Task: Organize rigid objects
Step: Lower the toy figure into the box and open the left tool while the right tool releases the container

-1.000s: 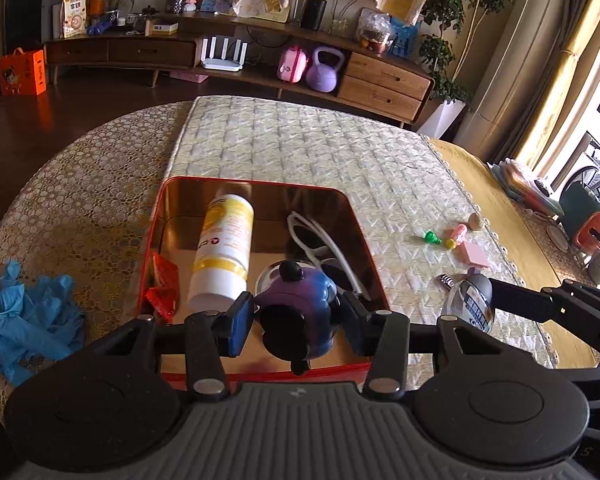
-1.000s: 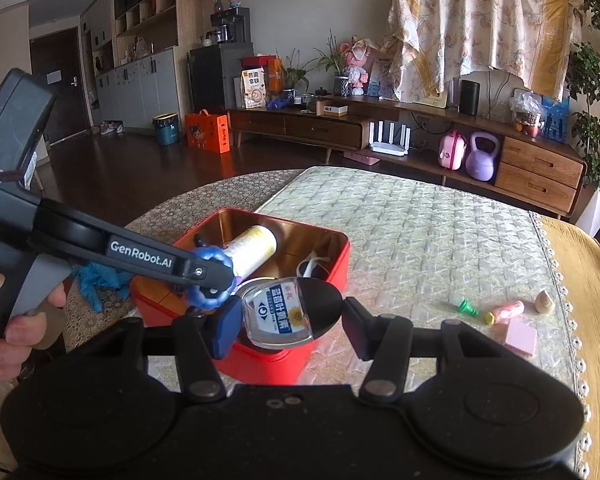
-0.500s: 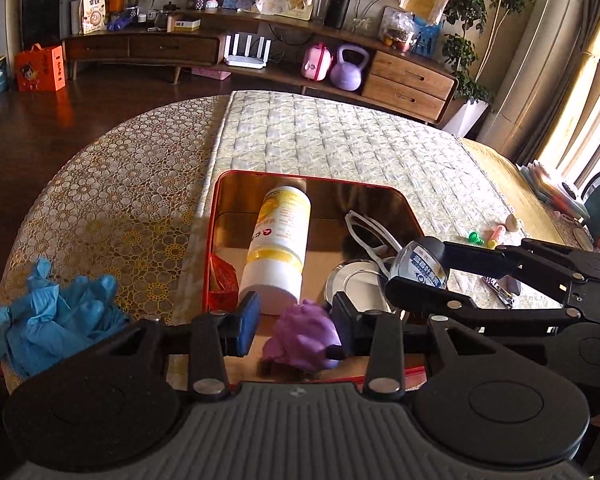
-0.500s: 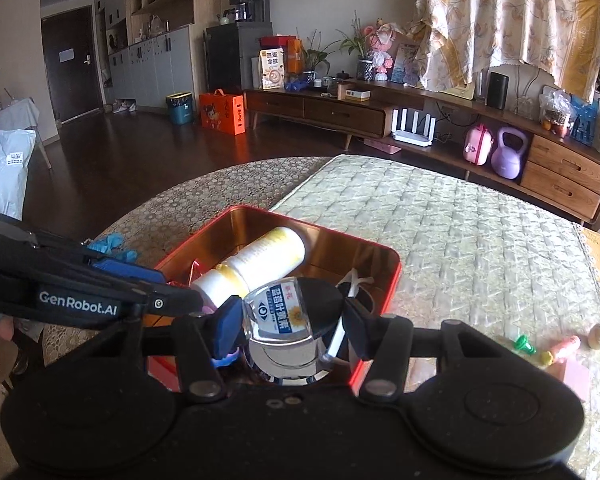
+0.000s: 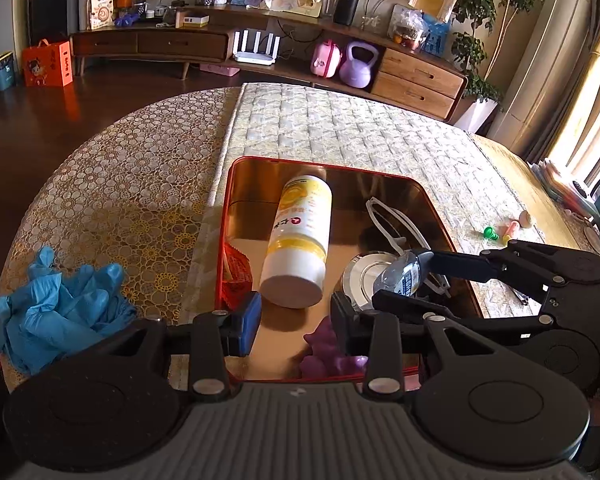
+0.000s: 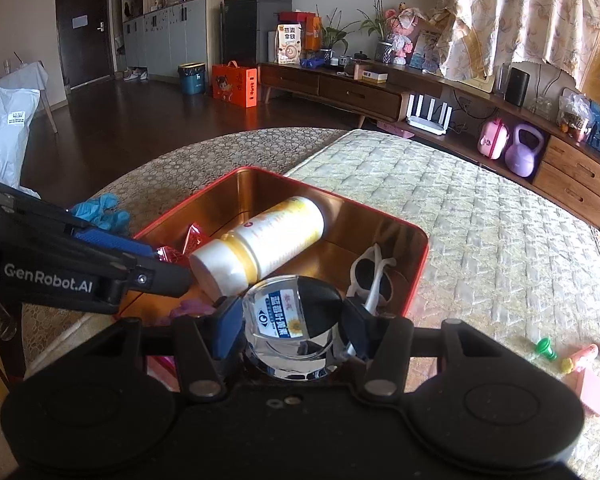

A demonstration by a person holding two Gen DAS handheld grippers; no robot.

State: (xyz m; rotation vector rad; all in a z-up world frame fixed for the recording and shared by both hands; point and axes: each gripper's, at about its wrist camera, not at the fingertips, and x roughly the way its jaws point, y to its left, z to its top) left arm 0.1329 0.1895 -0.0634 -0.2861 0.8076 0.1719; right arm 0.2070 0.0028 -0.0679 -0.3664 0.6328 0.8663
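A red tin (image 5: pixel 388 178) (image 6: pixel 418 264) holds a white and yellow bottle (image 5: pixel 300 236) (image 6: pixel 266 242) on its side, white sunglasses (image 5: pixel 392 220) (image 6: pixel 374 276), a silver lid (image 5: pixel 362 276) and a red wrapper (image 5: pixel 234 268). A purple toy (image 5: pixel 332 354) lies on the tin floor just under my open, empty left gripper (image 5: pixel 296 322). My right gripper (image 6: pixel 290 322) is shut on a small clear bottle with a blue label (image 6: pixel 286 314) (image 5: pixel 402 276) and holds it over the tin's near right part.
Crumpled blue gloves (image 5: pixel 56 308) lie left of the tin on the round table. Small toys, a green one (image 5: pixel 491 233) (image 6: pixel 546 347) among them, and a pink block (image 6: pixel 588 390) lie to the right. A quilted mat (image 5: pixel 352 128) runs under the tin.
My left gripper opened and let the purple toy drop into the tin, then drew back. My right gripper moved left over the tin with the clear bottle.
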